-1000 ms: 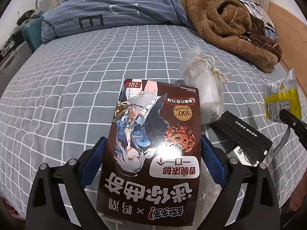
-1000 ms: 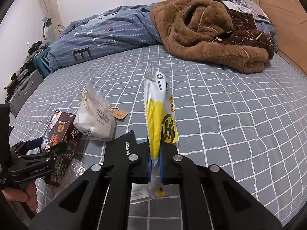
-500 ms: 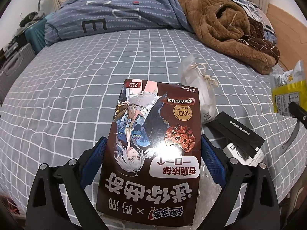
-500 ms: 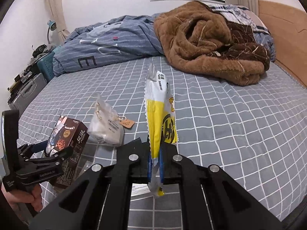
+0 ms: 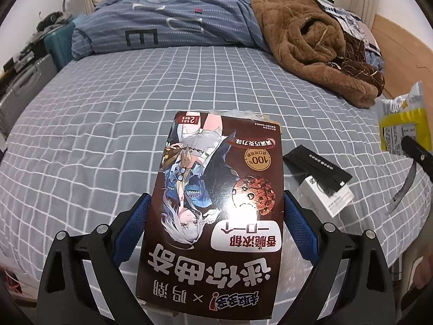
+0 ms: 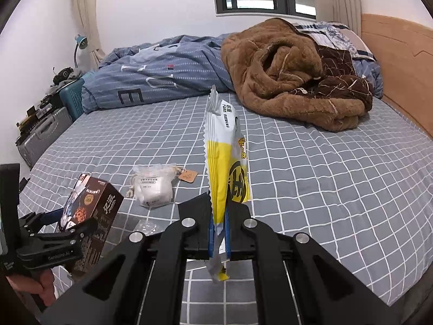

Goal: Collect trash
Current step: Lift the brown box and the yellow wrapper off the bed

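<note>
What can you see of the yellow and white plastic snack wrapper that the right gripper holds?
The yellow and white plastic snack wrapper is a thin, flat pouch: white above, yellow below, with a zigzag-cut edge, black print and a round dark logo. It stands nearly upright, edge-on to the right wrist camera, clamped near its lower end between the blue pads of the right gripper. It hangs above the grey checked bed sheet, apparently touching nothing else.

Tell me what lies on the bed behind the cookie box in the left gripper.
In the left wrist view the cookie box covers almost everything behind it; only a crinkled plastic edge shows above its top. The right wrist view shows a white drawstring pouch with a tan tag there.
</note>
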A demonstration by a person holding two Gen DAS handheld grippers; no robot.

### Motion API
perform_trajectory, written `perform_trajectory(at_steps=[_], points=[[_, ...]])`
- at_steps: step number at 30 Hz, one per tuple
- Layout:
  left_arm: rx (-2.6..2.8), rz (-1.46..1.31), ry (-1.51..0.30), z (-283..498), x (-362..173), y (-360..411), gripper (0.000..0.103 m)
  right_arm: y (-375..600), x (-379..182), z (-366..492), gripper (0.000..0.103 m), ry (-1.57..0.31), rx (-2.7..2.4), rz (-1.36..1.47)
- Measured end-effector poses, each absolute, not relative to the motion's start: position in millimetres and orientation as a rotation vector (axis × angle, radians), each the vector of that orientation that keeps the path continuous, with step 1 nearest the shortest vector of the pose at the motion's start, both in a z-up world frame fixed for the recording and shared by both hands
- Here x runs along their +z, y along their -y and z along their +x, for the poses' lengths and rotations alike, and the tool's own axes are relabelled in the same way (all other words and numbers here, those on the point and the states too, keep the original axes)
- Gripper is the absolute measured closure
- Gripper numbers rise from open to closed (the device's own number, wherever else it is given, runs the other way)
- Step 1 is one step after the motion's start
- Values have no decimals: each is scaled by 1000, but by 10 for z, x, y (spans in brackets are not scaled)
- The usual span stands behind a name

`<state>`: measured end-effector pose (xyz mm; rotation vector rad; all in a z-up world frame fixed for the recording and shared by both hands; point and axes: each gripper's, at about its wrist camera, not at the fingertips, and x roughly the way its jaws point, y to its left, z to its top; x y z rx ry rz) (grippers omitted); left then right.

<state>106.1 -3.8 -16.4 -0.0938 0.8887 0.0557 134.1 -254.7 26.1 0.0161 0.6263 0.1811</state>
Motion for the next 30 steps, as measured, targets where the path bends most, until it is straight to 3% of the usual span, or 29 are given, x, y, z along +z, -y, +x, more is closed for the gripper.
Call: perform_trajectory(at_steps=[13,30], points=[[45,-120,-817,591,209,-40,12,2528,474,928,98,-588,143,-24],[5,-115,-799,144,314,90,12,2415,536,438,98,-592,163,-55]])
